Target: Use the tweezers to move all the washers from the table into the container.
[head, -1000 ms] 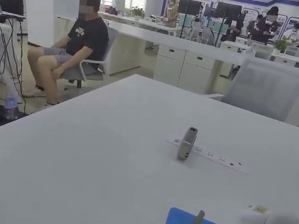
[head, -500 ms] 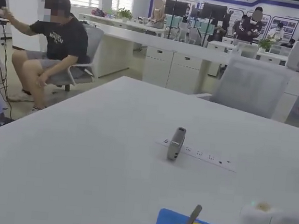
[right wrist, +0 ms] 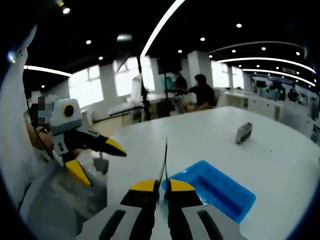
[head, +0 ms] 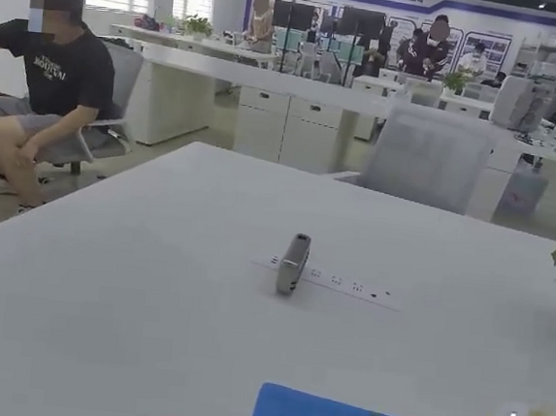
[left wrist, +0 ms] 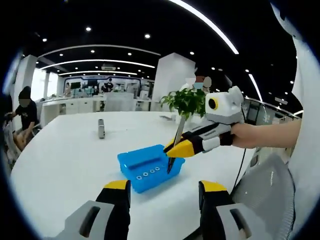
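Right tool (right wrist: 164, 186), black with yellow-tipped jaws: the jaws are pressed almost together on the slim grey metal tweezers (right wrist: 165, 155), which rise straight up from between them. In the left gripper view a bare hand (left wrist: 250, 135) carries this tool, and the dark tip of the tweezers reaches down into the shallow blue rectangular plastic container (left wrist: 155, 184). The tip is close beside a row of small pale ring-shaped washers (left wrist: 147, 174) lying on the container's floor; whether it touches one cannot be told.

Left tool (left wrist: 165, 185), of the same make: its jaws are spread wide with nothing between them, on the near side of the container and apart from it.

The container rests on the broad white desk (head: 153, 304). Farther along the desk a small grey oblong device (head: 293, 263) stands on a flush white socket strip (head: 349, 285). In the left gripper view a green leafy plant (left wrist: 187, 100) stands behind the right tool.

Beyond the desk are a grey mesh office chair (head: 428, 158) and a seated person in a black T-shirt (head: 51, 71). More people stand near the far white counters.
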A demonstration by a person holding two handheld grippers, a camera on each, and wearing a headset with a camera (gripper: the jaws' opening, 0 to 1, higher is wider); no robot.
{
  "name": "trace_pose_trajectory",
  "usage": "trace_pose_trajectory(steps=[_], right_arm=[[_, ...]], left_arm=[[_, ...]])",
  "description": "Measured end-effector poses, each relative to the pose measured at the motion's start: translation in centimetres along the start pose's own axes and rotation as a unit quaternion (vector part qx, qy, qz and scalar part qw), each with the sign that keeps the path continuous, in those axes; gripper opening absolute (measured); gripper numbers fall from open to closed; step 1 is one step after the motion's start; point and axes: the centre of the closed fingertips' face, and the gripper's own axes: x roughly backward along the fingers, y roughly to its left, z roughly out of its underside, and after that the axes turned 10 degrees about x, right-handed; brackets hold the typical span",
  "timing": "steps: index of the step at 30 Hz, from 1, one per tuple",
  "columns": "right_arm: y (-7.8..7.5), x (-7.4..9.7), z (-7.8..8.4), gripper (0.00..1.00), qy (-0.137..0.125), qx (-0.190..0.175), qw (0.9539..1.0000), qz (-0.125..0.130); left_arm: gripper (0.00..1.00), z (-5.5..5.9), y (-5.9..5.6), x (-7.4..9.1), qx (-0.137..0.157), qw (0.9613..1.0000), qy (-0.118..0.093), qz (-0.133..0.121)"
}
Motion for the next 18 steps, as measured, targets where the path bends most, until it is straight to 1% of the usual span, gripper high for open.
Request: trace_pose_trajectory(steps=[1, 2, 3, 4, 5, 7, 8, 9, 10, 11, 12, 13, 14, 15, 16, 17, 18], right_arm=[[0.8, 0.2, 0.4, 0.04, 0.006, 0.002, 0.9999, -0.013], [1.1, 0.3, 0.5, 0.04, 0.008, 0.002, 0.9998, -0.018], [2.2, 0.4, 0.9, 0.04, 0.013, 0.005, 0.9993, -0.035], [2.8, 0.5, 1.1, 0.04, 0.016, 0.008, 0.9989, -0.044], [3.6, 0.6, 1.5, 0.04, 0.021, 0.014, 0.9981, -0.057], [4.7, 0.8, 2.1, 0.04, 0.033, 0.023, 0.996, -0.08], [5.3, 0.8, 2.4, 0.04, 0.039, 0.03, 0.9947, -0.09], [6.1, 1.0, 2.7, 0.04, 0.046, 0.041, 0.9925, -0.106], [6.6, 1.0, 2.9, 0.04, 0.05, 0.047, 0.9911, -0.114], [7.3, 1.2, 3.1, 0.04, 0.055, 0.058, 0.9887, -0.127], [7.7, 1.2, 3.2, 0.04, 0.057, 0.061, 0.9874, -0.135], [8.2, 1.2, 3.2, 0.04, 0.055, 0.058, 0.9869, -0.14], [8.5, 1.3, 3.3, 0.04, 0.055, 0.059, 0.986, -0.146], [8.8, 1.4, 3.3, 0.04, 0.055, 0.062, 0.9849, -0.152], [9.1, 1.4, 3.4, 0.04, 0.059, 0.07, 0.9834, -0.156], [9.3, 1.5, 3.5, 0.04, 0.063, 0.076, 0.9824, -0.159], [9.5, 1.6, 3.8, 0.04, 0.071, 0.087, 0.9803, -0.163]], left_arm=[[0.51, 0.1, -0.6, 0.0, -0.018, 0.9996, 0.015, 0.017], [0.48, 0.2, -0.8, 0.1, -0.023, 0.9993, 0.02, 0.022], [0.43, 0.3, -1.4, 0.1, -0.034, 0.998, 0.034, 0.04], [0.37, 0.3, -2.1, 0.2, -0.044, 0.9962, 0.045, 0.061], [0.32, 0.3, -2.5, 0.3, -0.048, 0.9947, 0.054, 0.073], [0.23, 0.3, -3.4, 0.3, -0.054, 0.9907, 0.072, 0.103], [0.21, 0.3, -3.8, 0.3, -0.057, 0.9886, 0.079, 0.115], [0.19, 0.2, -4.1, 0.2, -0.061, 0.9867, 0.084, 0.125], [0.16, 0.1, -4.5, 0.1, -0.068, 0.9835, 0.09, 0.142], [0.15, 0.0, -4.7, 0.0, -0.069, 0.9822, 0.092, 0.149], [0.15, -0.1, -5.3, -0.1, -0.071, 0.9789, 0.097, 0.166], [0.14, -0.2, -5.6, -0.1, -0.071, 0.9766, 0.1, 0.176], [0.14, -0.4, -5.8, -0.3, -0.072, 0.9759, 0.1, 0.18], [0.13, -0.7, -6.2, -0.4, -0.071, 0.9738, 0.1, 0.192], [0.12, -0.9, -6.5, -0.5, -0.07, 0.9728, 0.099, 0.198], [0.11, -1.1, -7.0, -0.5, -0.073, 0.9689, 0.101, 0.214], [0.1, -1.1, -7.2, -0.6, -0.077, 0.9673, 0.104, 0.218]])
